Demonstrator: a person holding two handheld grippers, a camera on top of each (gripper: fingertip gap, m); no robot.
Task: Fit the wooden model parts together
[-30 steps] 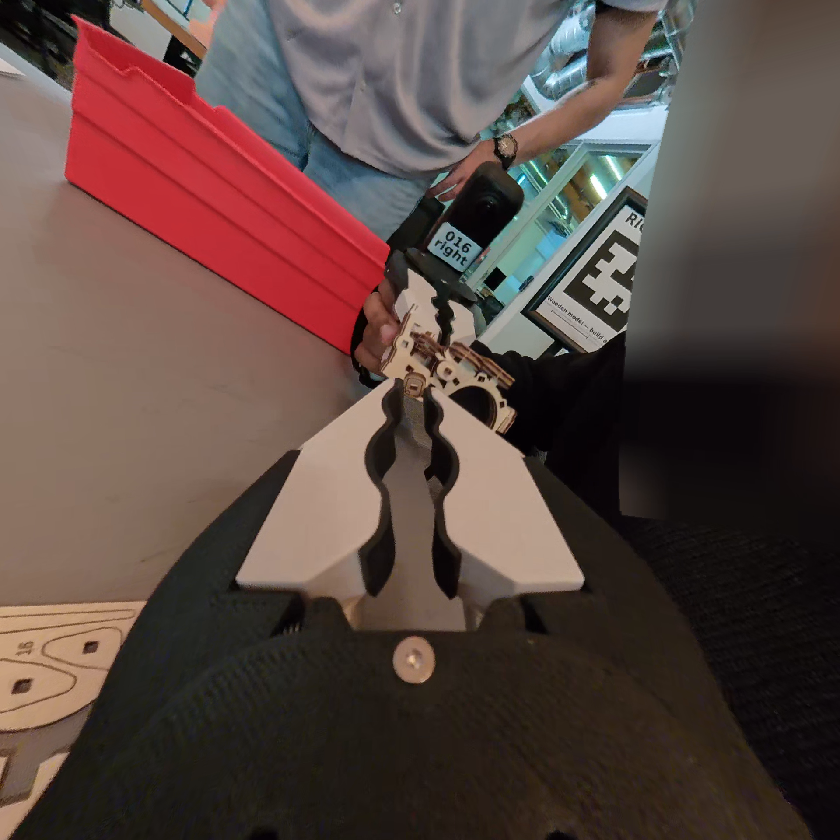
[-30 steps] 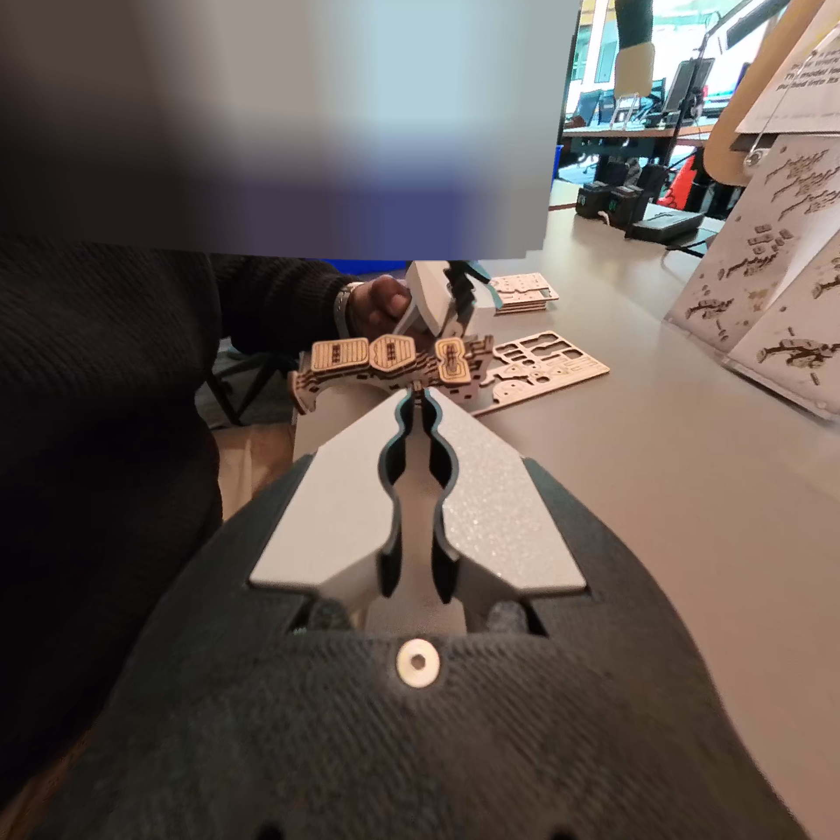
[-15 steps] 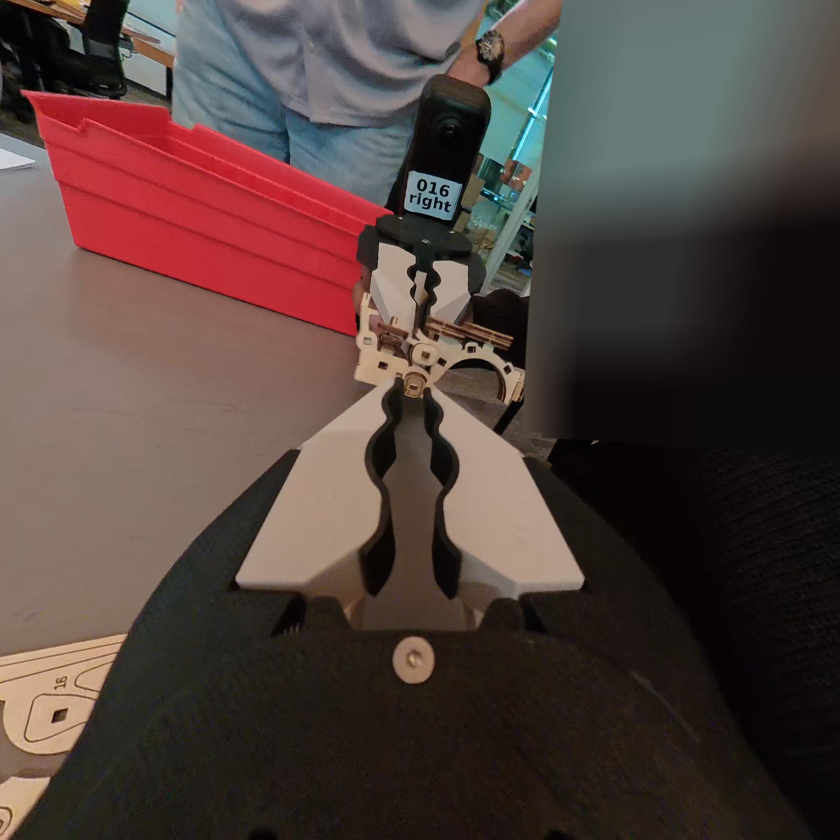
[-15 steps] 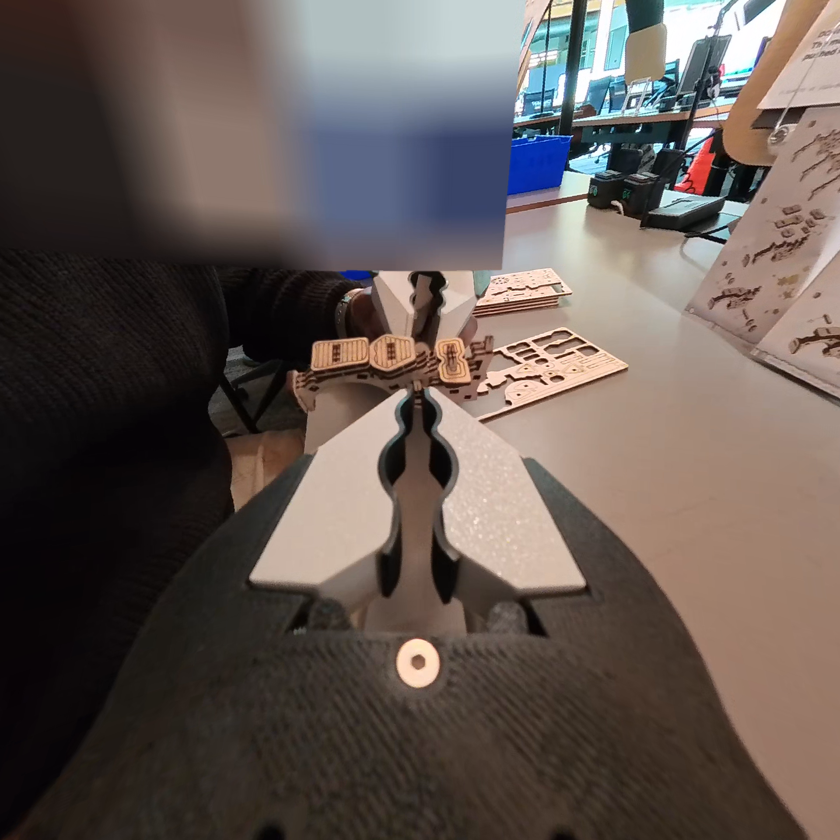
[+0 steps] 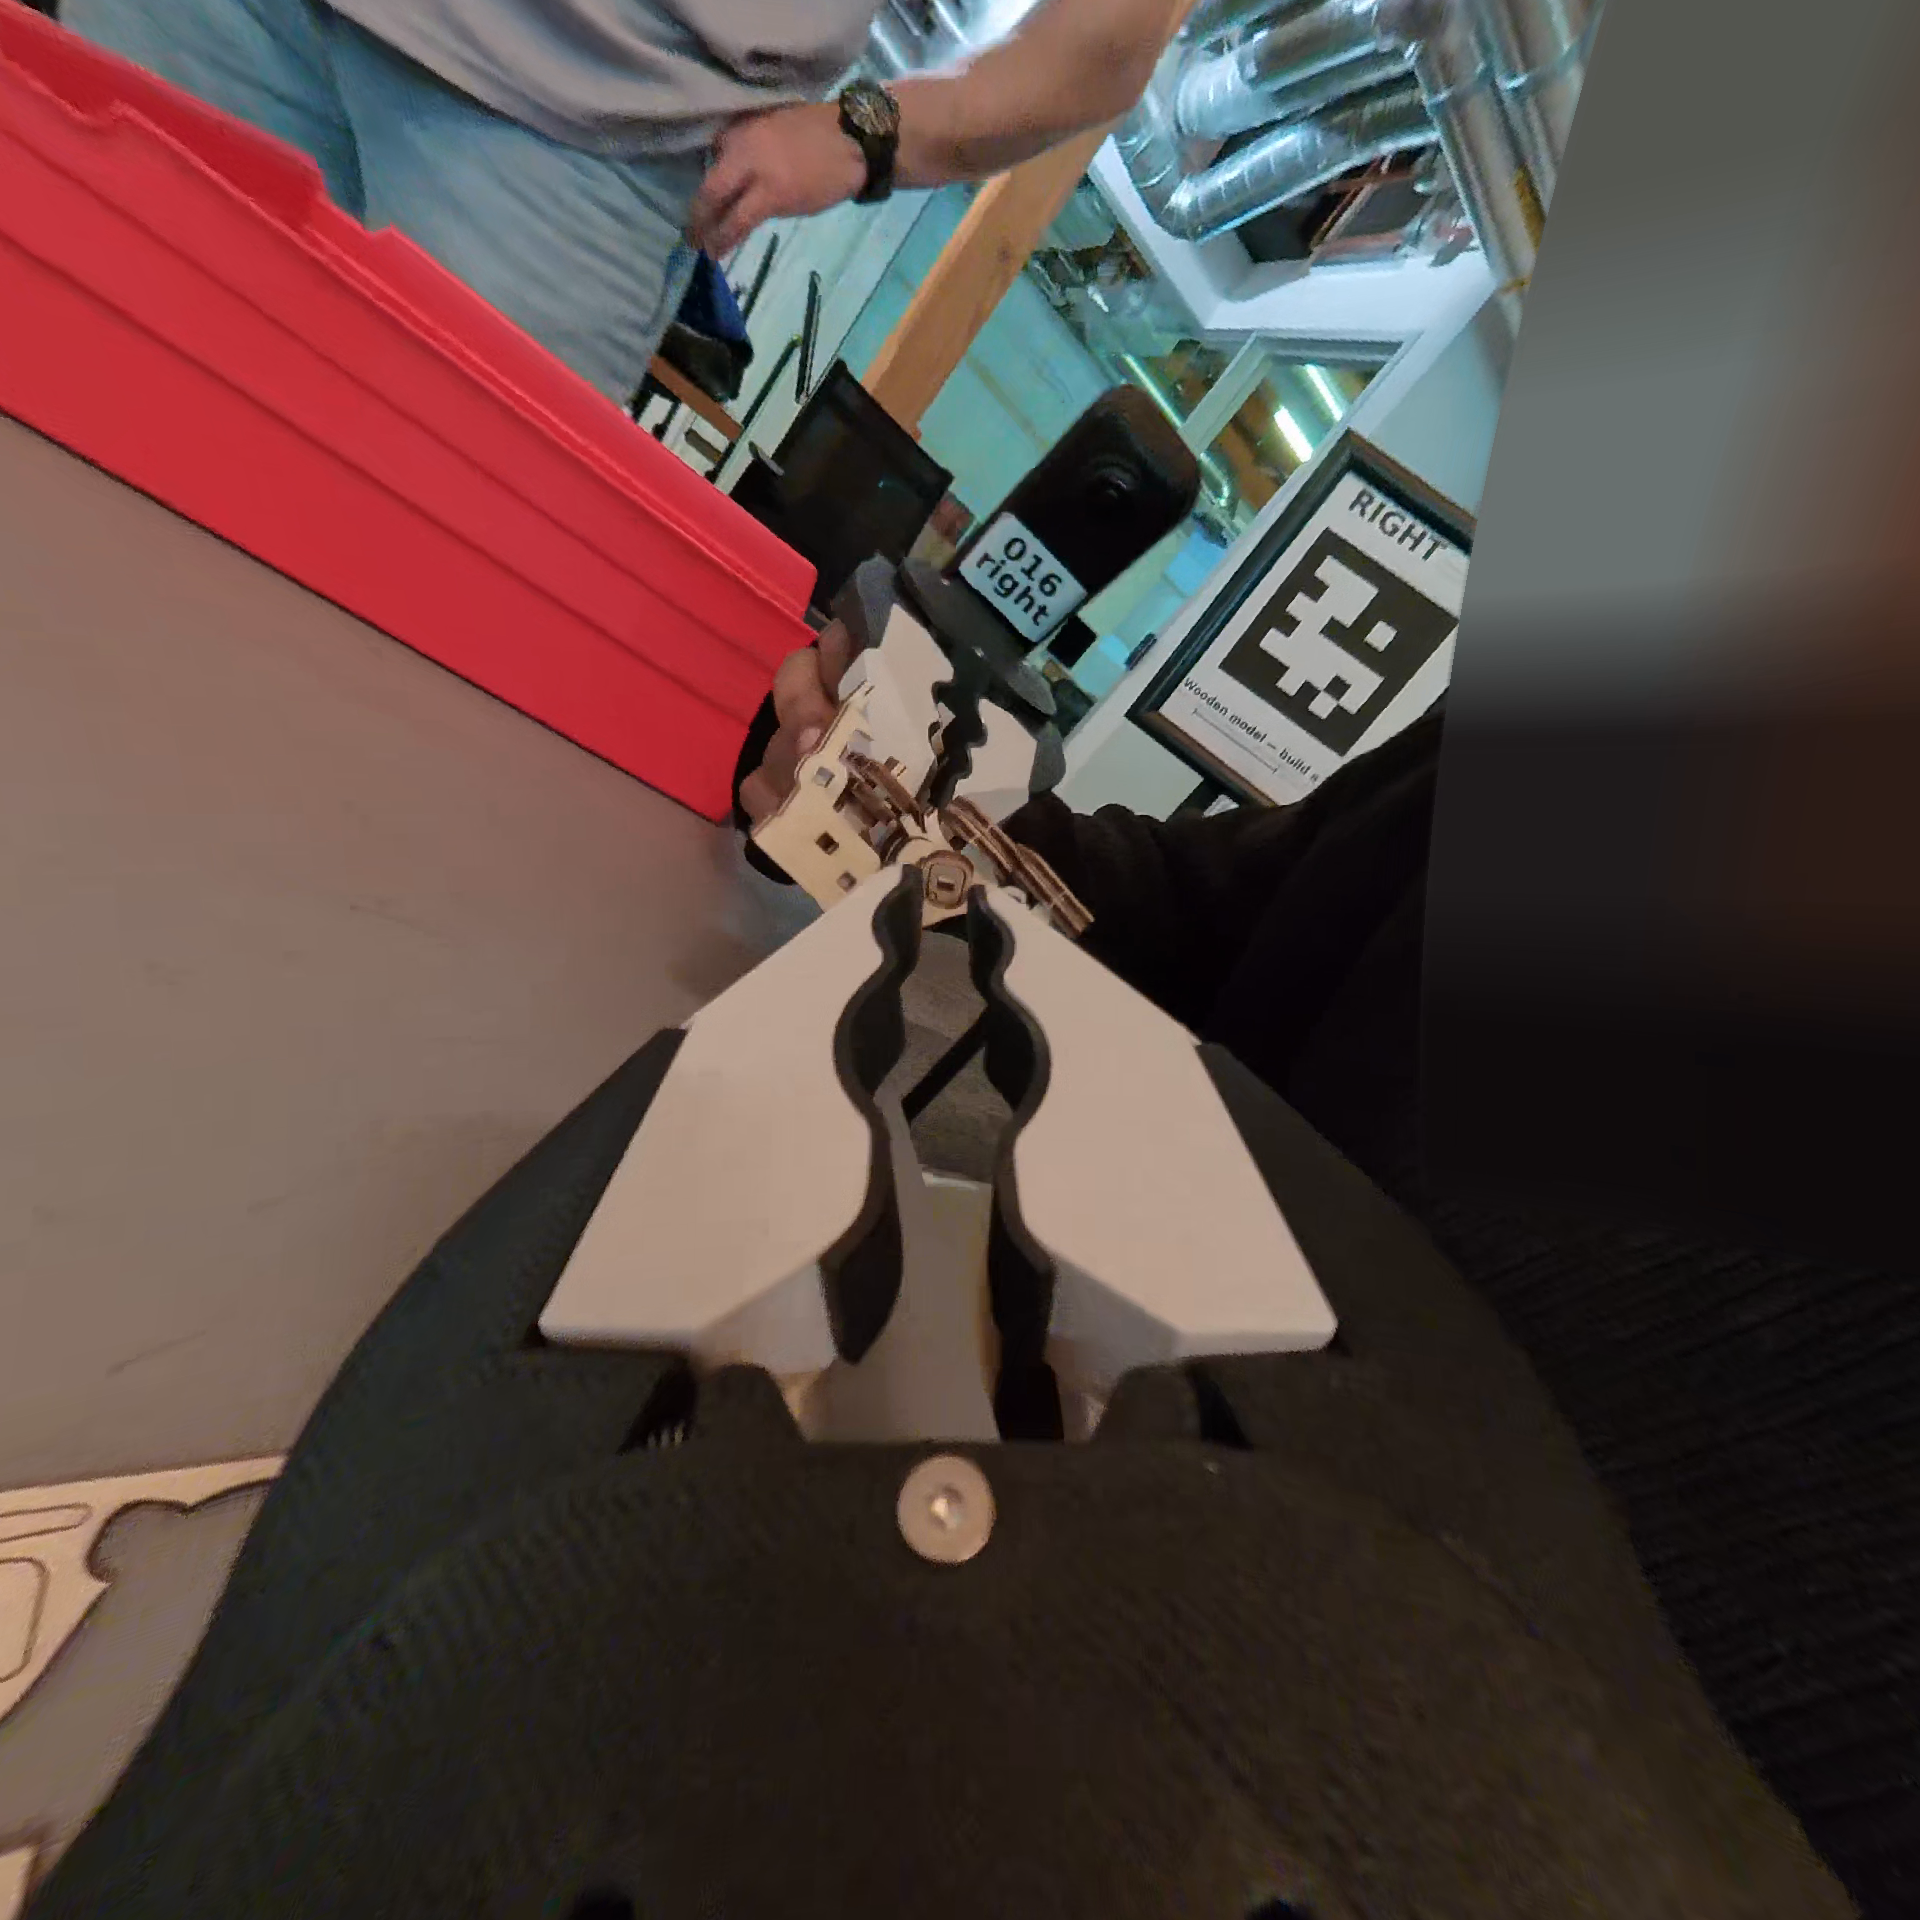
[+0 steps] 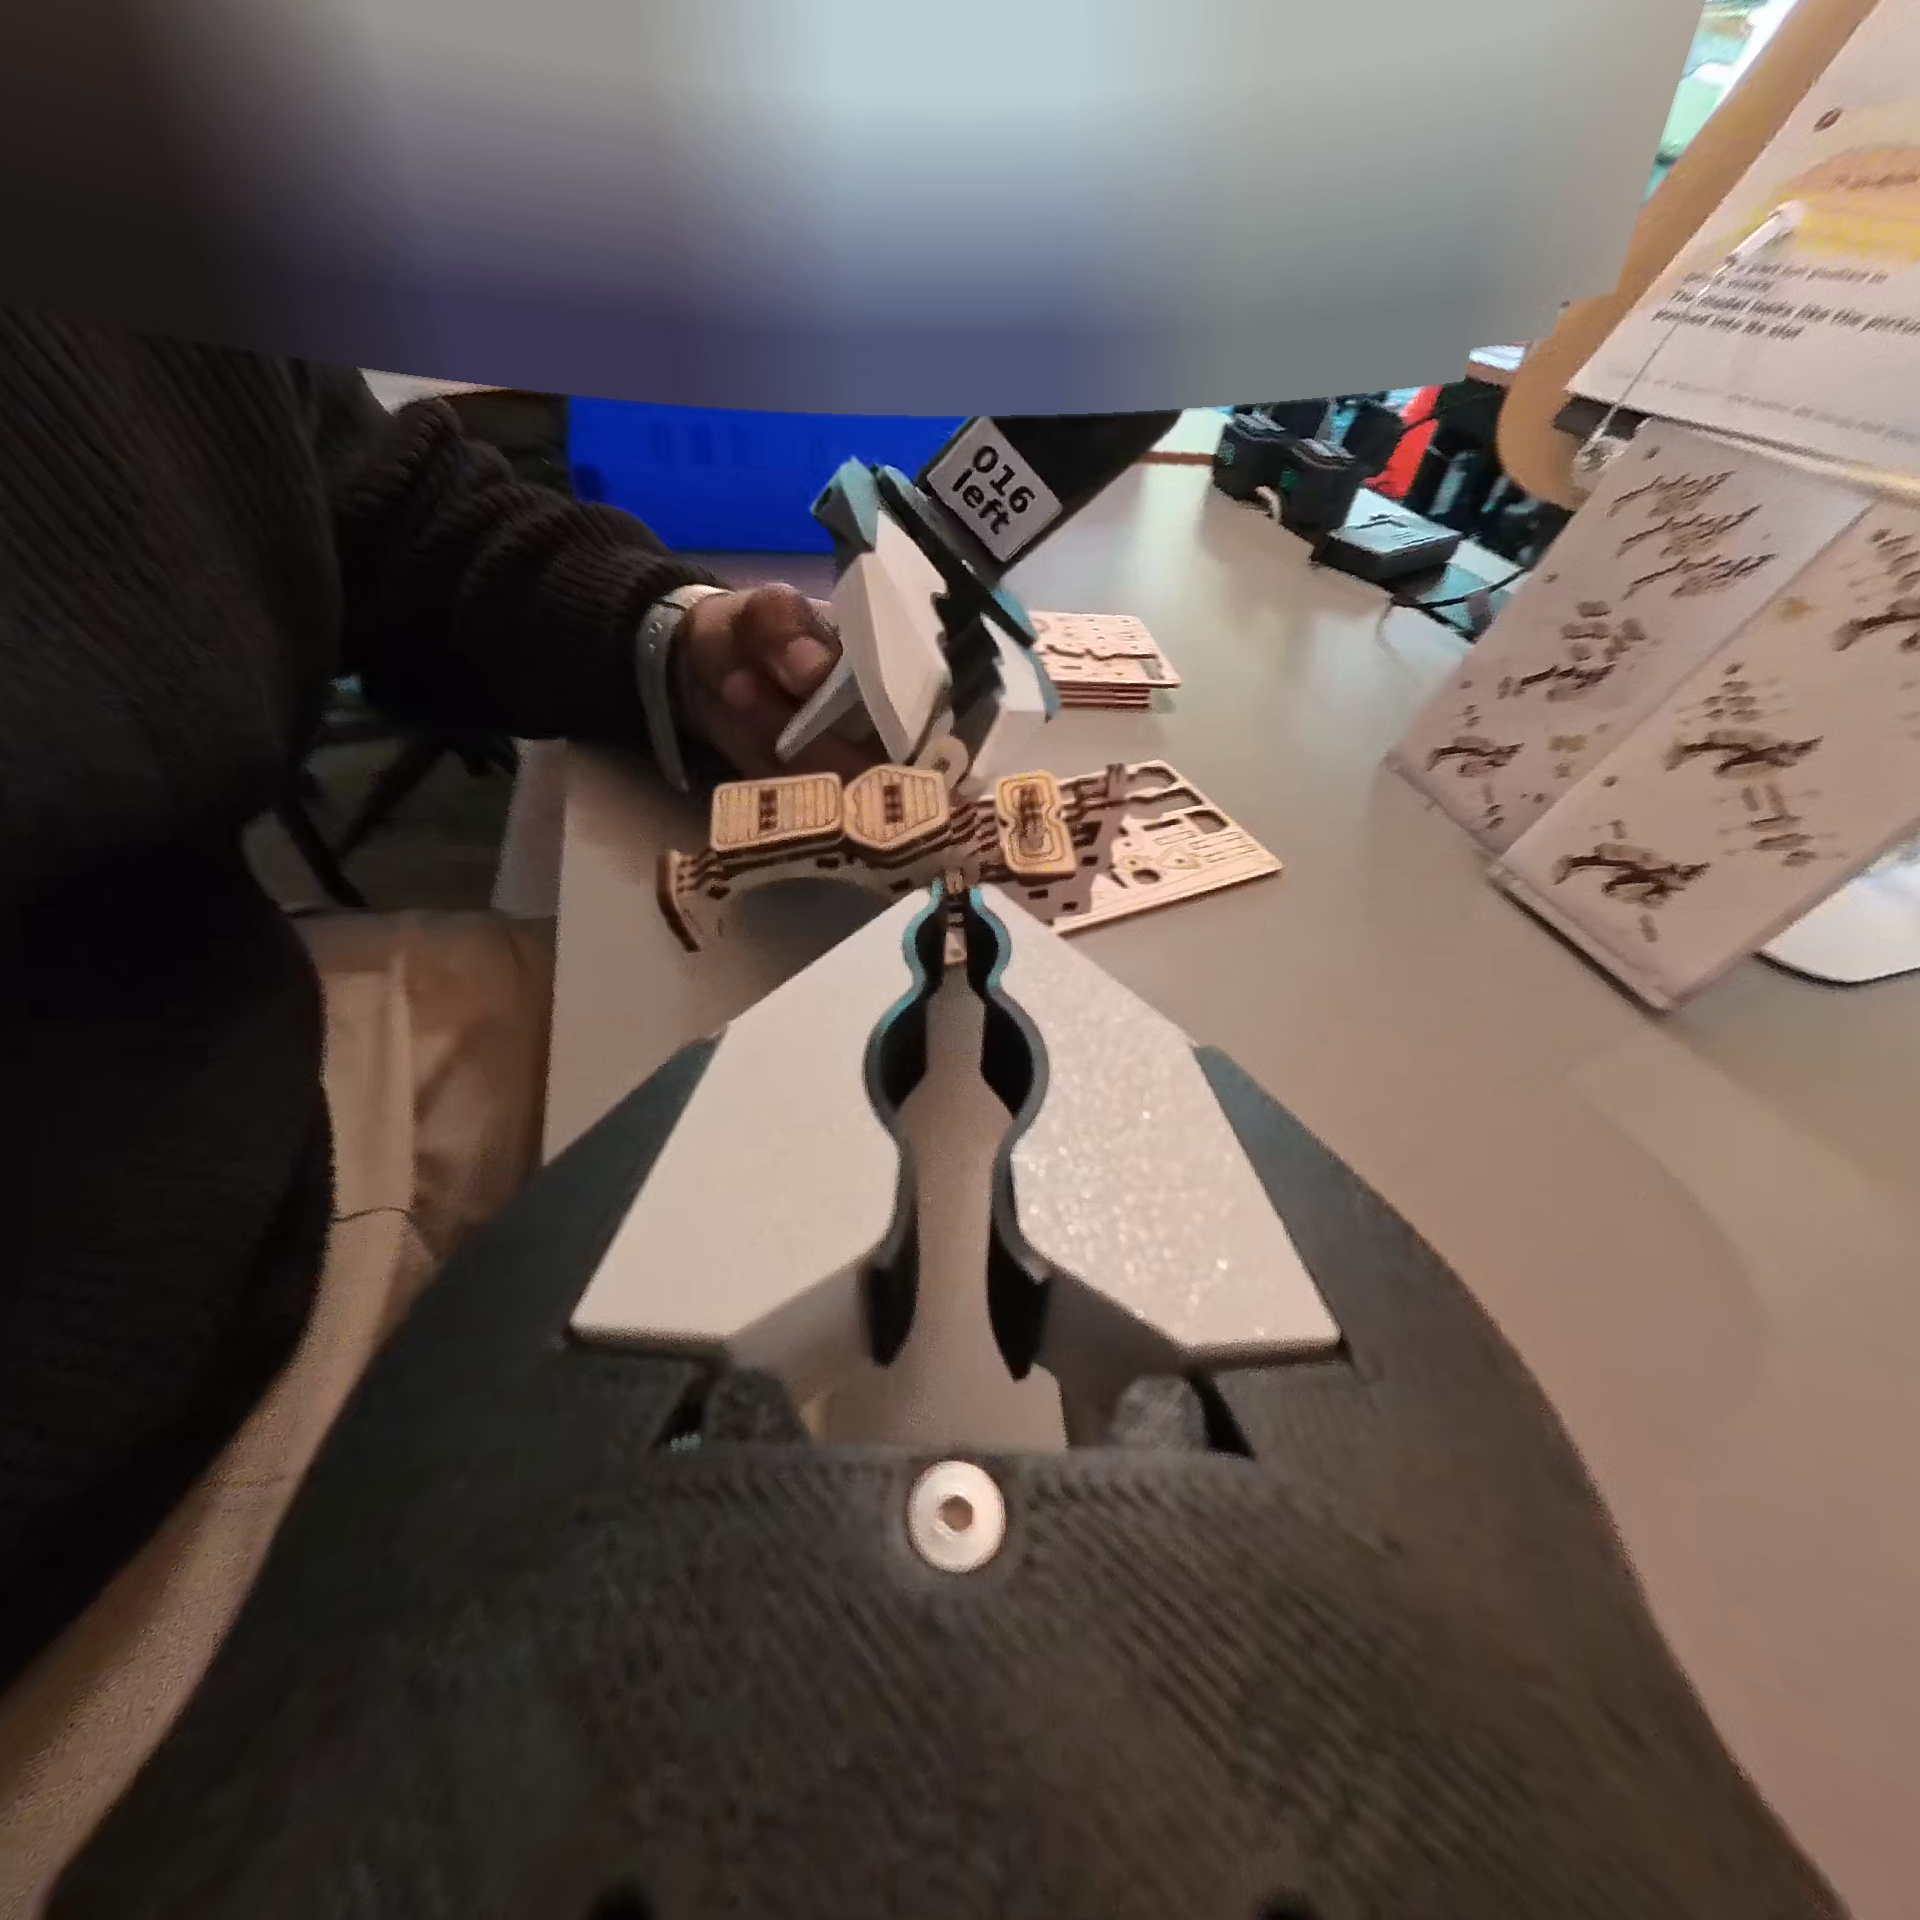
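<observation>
The wooden model [image 6: 831,831], a flat layered body with engraved plates on top, is held in the air over the table edge. My right gripper [image 6: 951,906] is shut on its near edge. In the left wrist view the model [image 5: 821,821] is seen end-on, with the right gripper [image 5: 940,784] behind it. My left gripper [image 5: 943,902] is shut on a small wooden part [image 5: 943,883] and holds it against the model. In the right wrist view the left gripper [image 6: 940,748] comes down tilted from above onto the model's middle.
A red bin [image 5: 395,468] stands on the grey table [image 5: 260,935], with a person [image 5: 582,125] behind it. Punched wooden sheets [image 6: 1174,873] and a stack of sheets [image 6: 1101,665] lie beyond the model. An instruction board [image 6: 1662,748] stands at the right. Another sheet [image 5: 62,1558] lies near left. My left and right fingertips are right by each other.
Both grippers have tilted, so both views have rolled. The left gripper now meets the model at a slant from above instead of head-on. Both grips are unchanged.
</observation>
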